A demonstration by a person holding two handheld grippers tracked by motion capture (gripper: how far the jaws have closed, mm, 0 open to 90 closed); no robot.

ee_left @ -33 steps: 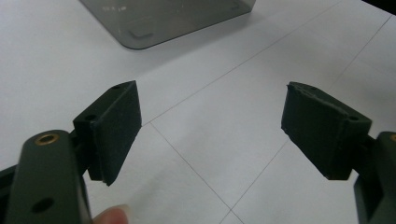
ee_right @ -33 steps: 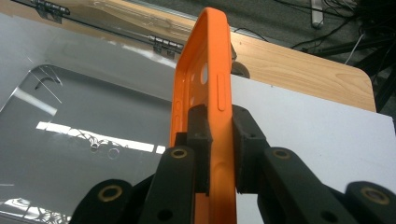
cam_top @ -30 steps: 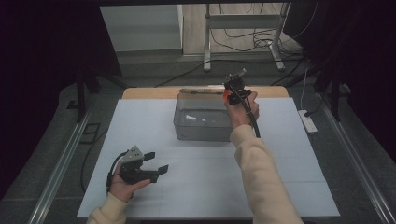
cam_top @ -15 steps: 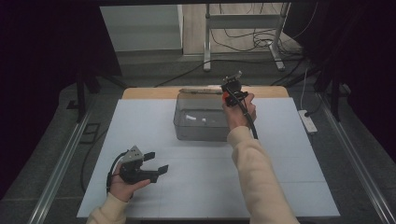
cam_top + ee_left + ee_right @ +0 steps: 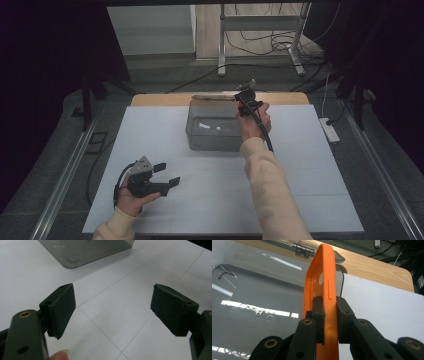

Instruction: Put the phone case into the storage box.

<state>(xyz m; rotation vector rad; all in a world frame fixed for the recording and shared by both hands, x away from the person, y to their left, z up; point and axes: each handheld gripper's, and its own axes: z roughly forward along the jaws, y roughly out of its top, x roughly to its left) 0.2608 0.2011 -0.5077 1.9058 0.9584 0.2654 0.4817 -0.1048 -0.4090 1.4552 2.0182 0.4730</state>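
A clear plastic box [image 5: 215, 127] stands open at the back middle of the white table, its lid [image 5: 212, 97] laid back on its hinges. My right gripper [image 5: 243, 102] hovers over the box's right rear corner, shut on the edge of an orange phone case [image 5: 323, 280]. In the right gripper view the case stands upright between the jaws, above the box's inside [image 5: 257, 297]. My left gripper [image 5: 165, 174] rests low at the front left, open, nothing between its fingers [image 5: 62, 307]. A corner of the box [image 5: 82, 251] lies ahead of it.
The white table cover [image 5: 300, 165] has free room in front of and right of the box. A wooden strip of tabletop [image 5: 285, 97] runs along the far edge. A power strip [image 5: 330, 130] lies off the right side, cables [image 5: 260, 45] on the floor behind.
My right gripper has shifted slightly left with the orange case, staying over the box's back right corner. The left gripper has not moved.
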